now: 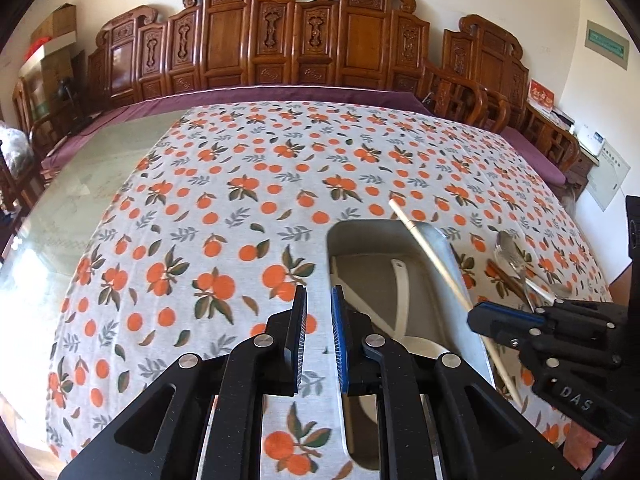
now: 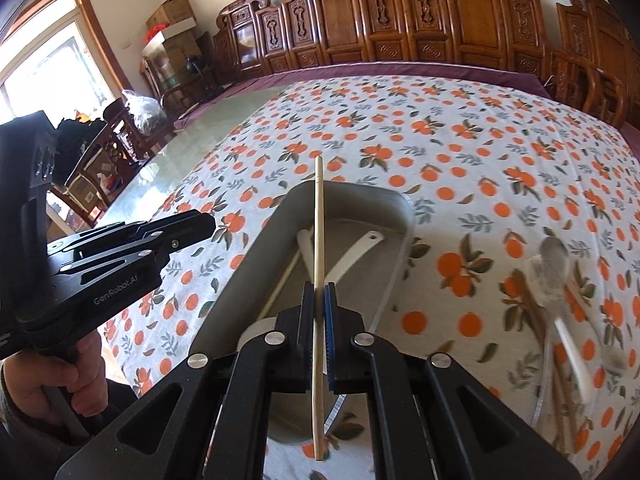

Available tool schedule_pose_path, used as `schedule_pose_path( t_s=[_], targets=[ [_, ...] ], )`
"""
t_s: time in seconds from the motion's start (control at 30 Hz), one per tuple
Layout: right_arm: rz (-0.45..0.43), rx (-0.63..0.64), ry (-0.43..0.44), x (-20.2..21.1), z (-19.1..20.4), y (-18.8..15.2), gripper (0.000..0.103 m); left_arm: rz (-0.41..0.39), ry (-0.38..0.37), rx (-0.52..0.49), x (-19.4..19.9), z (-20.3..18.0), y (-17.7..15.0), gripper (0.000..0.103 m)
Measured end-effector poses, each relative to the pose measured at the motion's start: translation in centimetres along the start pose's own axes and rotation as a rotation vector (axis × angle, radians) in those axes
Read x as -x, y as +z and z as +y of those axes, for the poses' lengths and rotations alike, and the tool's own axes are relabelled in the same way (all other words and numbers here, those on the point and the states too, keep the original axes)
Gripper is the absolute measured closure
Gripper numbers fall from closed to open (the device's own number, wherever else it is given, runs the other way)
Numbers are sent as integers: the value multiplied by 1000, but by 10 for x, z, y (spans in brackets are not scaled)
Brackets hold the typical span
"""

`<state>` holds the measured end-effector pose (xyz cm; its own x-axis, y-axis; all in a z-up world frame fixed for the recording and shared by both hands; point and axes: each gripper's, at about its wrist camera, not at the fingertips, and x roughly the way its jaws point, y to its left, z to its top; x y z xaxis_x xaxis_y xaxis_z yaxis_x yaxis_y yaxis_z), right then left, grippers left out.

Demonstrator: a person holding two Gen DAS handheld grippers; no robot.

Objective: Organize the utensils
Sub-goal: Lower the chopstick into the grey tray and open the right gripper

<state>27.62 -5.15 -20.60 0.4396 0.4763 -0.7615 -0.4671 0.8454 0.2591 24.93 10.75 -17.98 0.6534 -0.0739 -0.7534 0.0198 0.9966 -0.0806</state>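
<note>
A: Right gripper (image 2: 320, 300) pinches the chopstick (image 2: 318, 240) mid-shaft over the grey tray (image 2: 400, 204); left gripper (image 1: 319, 328) narrow, empty.
B: Risk: thin stick pivots, lands across the rim.

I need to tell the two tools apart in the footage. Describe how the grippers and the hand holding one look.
Both are matte black, with angular linkage arms, cut-out slots and silver round pivot pins. The left gripper has flat parallel fingers with blue ribbed pads and white "GenRobot.AI" lettering on its side. The right gripper matches it, blue pad included, with raised "DAS" letters. The left hand emerges from a grey sleeve.
</note>
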Motion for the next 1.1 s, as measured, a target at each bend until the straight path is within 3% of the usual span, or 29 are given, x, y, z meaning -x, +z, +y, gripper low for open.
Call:
schedule_pose_path(
  t_s=[0.47,0.83,1.1],
  targets=[
    [93,-105,5,-52,-3,-3,97,8,3,5,-2,10,-2,92],
    [56,-54,38,-37,-2,3,94,3,-7,-6,-1,3,-2,90],
    [-51,32,-74,31,-40,-8,94,-25,-56,-37,5,-26,1,62]
  ],
)
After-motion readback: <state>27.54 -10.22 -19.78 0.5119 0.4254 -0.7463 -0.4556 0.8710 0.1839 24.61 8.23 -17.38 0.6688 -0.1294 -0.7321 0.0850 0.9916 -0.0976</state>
